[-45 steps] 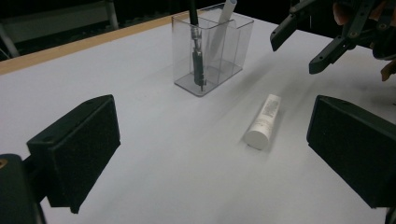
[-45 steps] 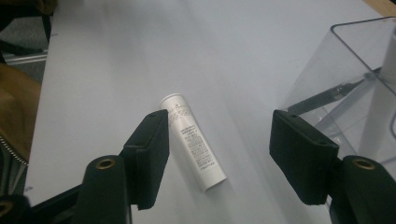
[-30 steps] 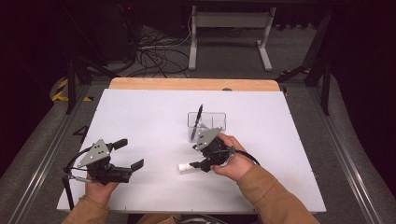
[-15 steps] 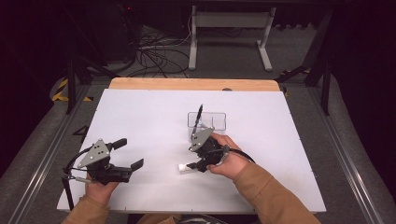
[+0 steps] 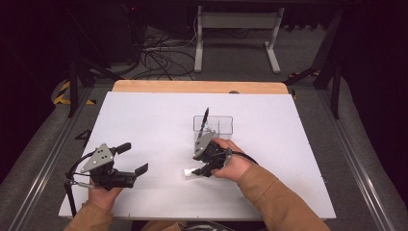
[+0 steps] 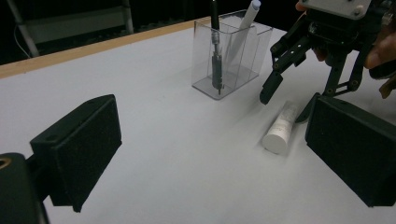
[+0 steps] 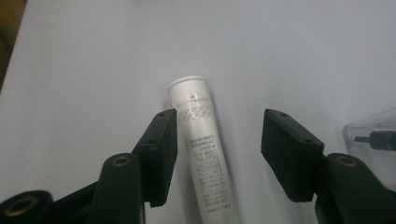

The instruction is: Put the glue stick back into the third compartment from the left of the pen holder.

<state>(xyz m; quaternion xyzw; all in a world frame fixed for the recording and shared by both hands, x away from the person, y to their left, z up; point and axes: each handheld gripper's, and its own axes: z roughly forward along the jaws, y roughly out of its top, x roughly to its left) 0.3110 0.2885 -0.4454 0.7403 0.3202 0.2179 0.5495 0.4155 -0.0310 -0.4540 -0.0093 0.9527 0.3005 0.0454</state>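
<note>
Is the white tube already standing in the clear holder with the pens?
No, the white tube lies flat on the table between the open jaws of the right gripper, apart from the clear holder.

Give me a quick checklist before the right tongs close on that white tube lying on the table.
1. White tube lies between the jaws of the right tongs: ok.
2. Pads pressing the tube: not ok; the jaws have just been closing, and gaps remain on both sides.
3. Tube flat on the table, nothing on it: ok.
4. Clear holder with its pens stands apart from the tube: ok.
5. Left tongs open and well off to the side: ok.
6. Tube centred between the pads: not ok, nearer one pad.
</note>
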